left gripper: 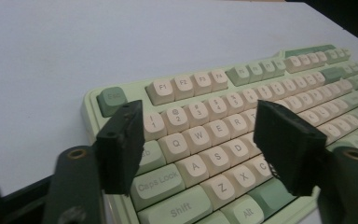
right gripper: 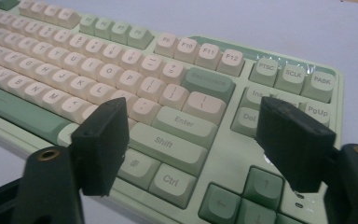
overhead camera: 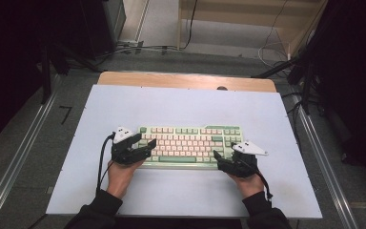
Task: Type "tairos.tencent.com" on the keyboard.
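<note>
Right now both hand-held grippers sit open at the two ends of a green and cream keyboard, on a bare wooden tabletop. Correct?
Not quite. The keyboard lies on a pale blue-white mat that covers the table; the high view shows wood at the far edge alone. The left hand-held gripper and right hand-held gripper are open at its ends.
</note>
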A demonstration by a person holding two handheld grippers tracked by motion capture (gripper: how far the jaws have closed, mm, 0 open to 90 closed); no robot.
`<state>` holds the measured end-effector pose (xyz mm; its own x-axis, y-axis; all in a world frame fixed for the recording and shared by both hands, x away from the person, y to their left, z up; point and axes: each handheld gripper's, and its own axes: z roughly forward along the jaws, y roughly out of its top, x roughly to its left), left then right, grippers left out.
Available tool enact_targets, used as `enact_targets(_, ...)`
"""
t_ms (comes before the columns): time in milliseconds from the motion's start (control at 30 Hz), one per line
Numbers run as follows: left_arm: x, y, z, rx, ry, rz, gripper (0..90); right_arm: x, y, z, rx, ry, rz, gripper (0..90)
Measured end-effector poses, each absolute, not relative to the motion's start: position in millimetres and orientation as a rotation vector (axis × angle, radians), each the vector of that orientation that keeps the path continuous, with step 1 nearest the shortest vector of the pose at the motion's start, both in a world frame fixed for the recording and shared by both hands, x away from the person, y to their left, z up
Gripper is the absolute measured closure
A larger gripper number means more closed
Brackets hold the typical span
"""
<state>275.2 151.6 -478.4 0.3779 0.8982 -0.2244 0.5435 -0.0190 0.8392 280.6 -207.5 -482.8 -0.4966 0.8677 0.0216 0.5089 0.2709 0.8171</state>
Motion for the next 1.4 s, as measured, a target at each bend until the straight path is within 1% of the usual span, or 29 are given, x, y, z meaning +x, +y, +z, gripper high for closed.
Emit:
enact_targets(167,271,153,-481,1.684,1.301,0.516,26.2,284,-205,-484,1.215,2.181,1.140,48.8)
enact_targets(200,271,153,-481,1.684,1.301,0.516,26.2,284,-205,-484,1.215,2.181,1.140,48.8)
enact_targets(233,270,153,-481,1.676,1.303,0.521,26.2,285,-203,-484,1.200,2.196,1.150,55.5)
enact_targets(267,269,154,-481,1.681,1.305,0.527,26.2,285,-203,-484,1.200,2.196,1.150,55.5)
enact_targets(300,268,155,-482,1.676,1.309,0.530,26.2,285,-201,-484,1.184,2.203,1.154,63.7)
enact_targets(400,265,159,-483,1.669,1.319,0.535,26.3,288,-197,-482,1.163,2.213,1.173,76.5)
enact_targets(500,260,164,-482,1.656,1.335,0.547,26.4,292,-189,-480,1.160,2.223,1.204,86.1)
enact_targets(533,259,166,-482,1.647,1.338,0.550,26.5,293,-185,-479,1.157,2.229,1.217,87.6)
enact_targets(900,248,177,-483,1.634,1.361,0.562,27.7,308,-150,-478,1.167,2.277,1.254,87.7)
enact_targets(1400,233,191,-483,1.596,1.405,0.586,28.7,324,-119,-484,1.161,2.327,1.186,87.7)
